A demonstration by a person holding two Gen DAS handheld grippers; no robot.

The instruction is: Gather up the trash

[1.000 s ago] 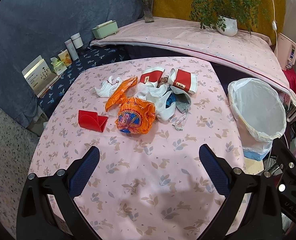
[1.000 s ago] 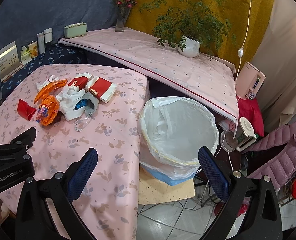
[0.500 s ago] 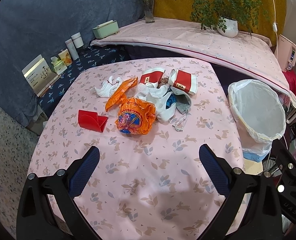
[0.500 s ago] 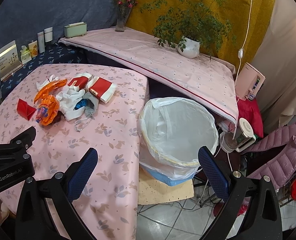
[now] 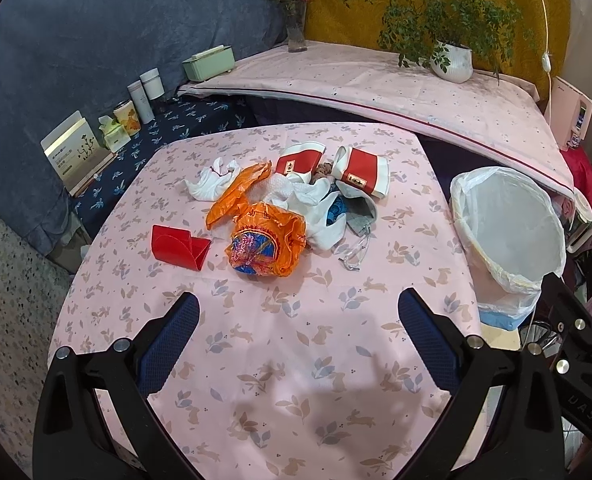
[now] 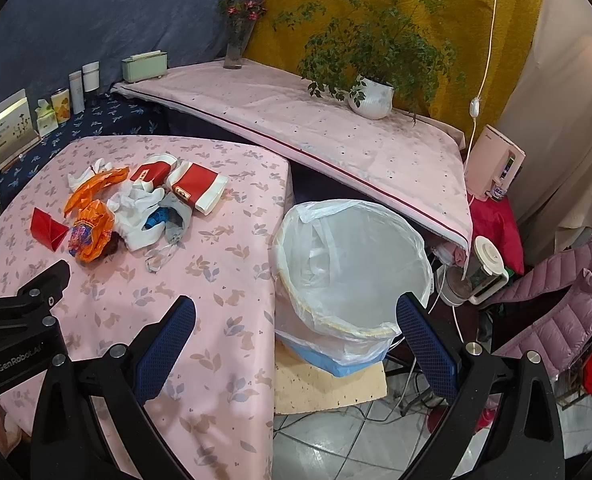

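Note:
A heap of trash lies mid-table: an orange snack bag (image 5: 267, 243), an orange wrapper (image 5: 235, 192), a folded red paper (image 5: 179, 246), white tissues (image 5: 212, 179), two red-and-white cartons (image 5: 363, 173) and a clear wrapper (image 5: 355, 251). The same heap shows in the right wrist view, with the orange snack bag (image 6: 91, 233) nearest. A bin with a white liner (image 6: 352, 268) stands off the table's right edge. My left gripper (image 5: 298, 322) hovers open over the near table, short of the heap. My right gripper (image 6: 296, 326) is open above the table edge and the bin (image 5: 508, 224).
The table wears a pink leaf-print cloth (image 5: 287, 360). Behind it runs a pink-covered shelf (image 5: 376, 88) with a potted plant (image 5: 452, 60) and a flower vase (image 5: 296, 32). Small jars and a card (image 5: 75, 148) line the blue bench at left. A blender (image 6: 480, 276) and cables sit by the bin.

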